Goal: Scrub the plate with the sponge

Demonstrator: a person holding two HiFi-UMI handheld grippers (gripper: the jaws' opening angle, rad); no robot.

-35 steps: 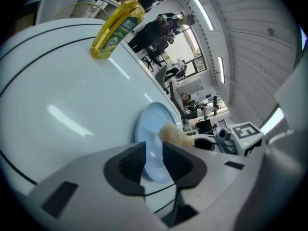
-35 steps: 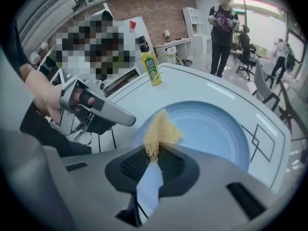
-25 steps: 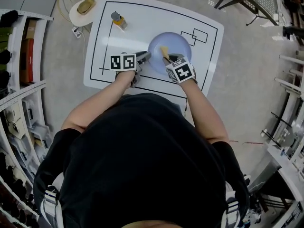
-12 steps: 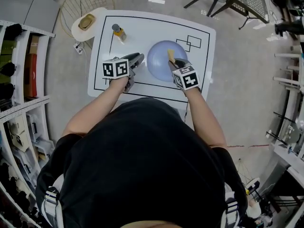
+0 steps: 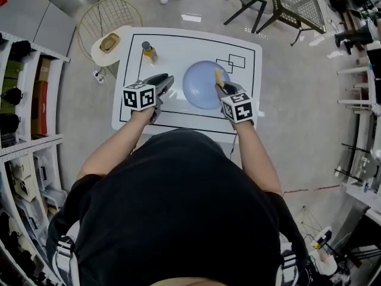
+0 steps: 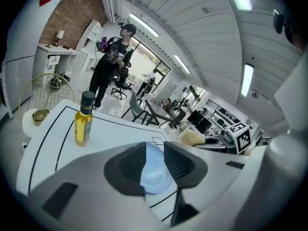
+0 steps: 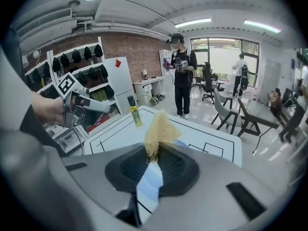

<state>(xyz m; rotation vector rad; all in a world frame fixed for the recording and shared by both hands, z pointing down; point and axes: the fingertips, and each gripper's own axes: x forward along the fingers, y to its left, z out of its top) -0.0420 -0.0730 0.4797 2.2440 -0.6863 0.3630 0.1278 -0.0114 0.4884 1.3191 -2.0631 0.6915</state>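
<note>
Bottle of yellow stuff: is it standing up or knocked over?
Standing up. The bottle rests base-down on the table, dark cap on top.

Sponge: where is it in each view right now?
Head view: sponge in the right gripper, over the plate's right side.
Left gripper view: sponge right of centre, beyond the jaws.
Right gripper view: sponge at centre, gripped between the jaws.
Shared landmark: the bottle.

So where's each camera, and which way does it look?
Head view: on the person's head, facing steeply down at the blue plate; shirt, arms, left tongs, right tongs show.
Left gripper view: on left tongs, facing the plate through empty jaws just opened wider; right tongs show.
Right gripper view: on right tongs, facing across the table, jaws shut on the sponge; left hand shows.
Both gripper views share the yellow bottle.
</note>
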